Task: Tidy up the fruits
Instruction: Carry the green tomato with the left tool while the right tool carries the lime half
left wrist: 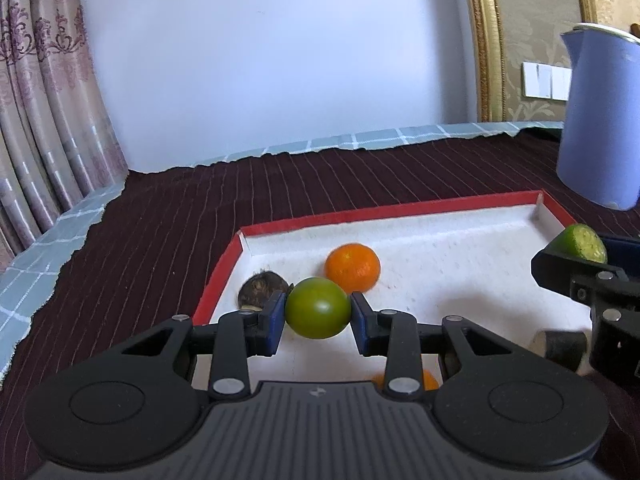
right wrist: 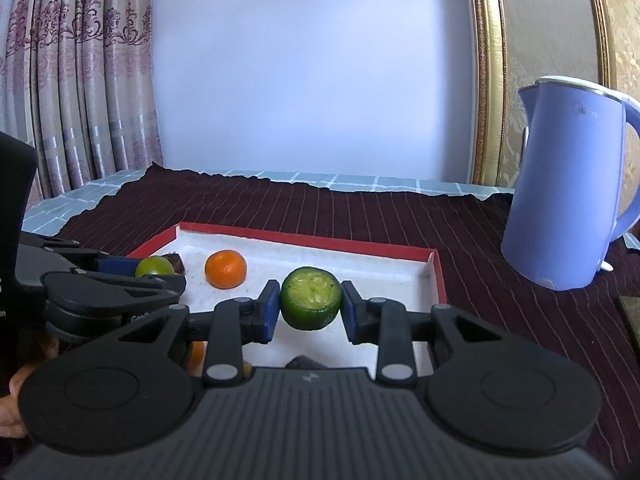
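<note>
My left gripper [left wrist: 318,314] is shut on a round green fruit [left wrist: 318,308] and holds it over the near left part of a red-rimmed white tray [left wrist: 360,214]. My right gripper [right wrist: 310,308] is shut on a cut green fruit half [right wrist: 311,298], its cut face turned to the camera, over the same tray [right wrist: 304,236]. An orange [left wrist: 352,268] lies in the tray beyond the left gripper and shows in the right wrist view [right wrist: 225,269]. A brown hairy fruit [left wrist: 262,286] lies near the tray's left wall. Another orange [left wrist: 428,380] is mostly hidden under the left gripper.
A lilac electric kettle [right wrist: 560,184] stands on the dark striped cloth [right wrist: 360,208] right of the tray. A wall, curtains [right wrist: 76,80] and a gold frame are behind the table. A dark round thing [left wrist: 560,346] lies in the tray under the right gripper.
</note>
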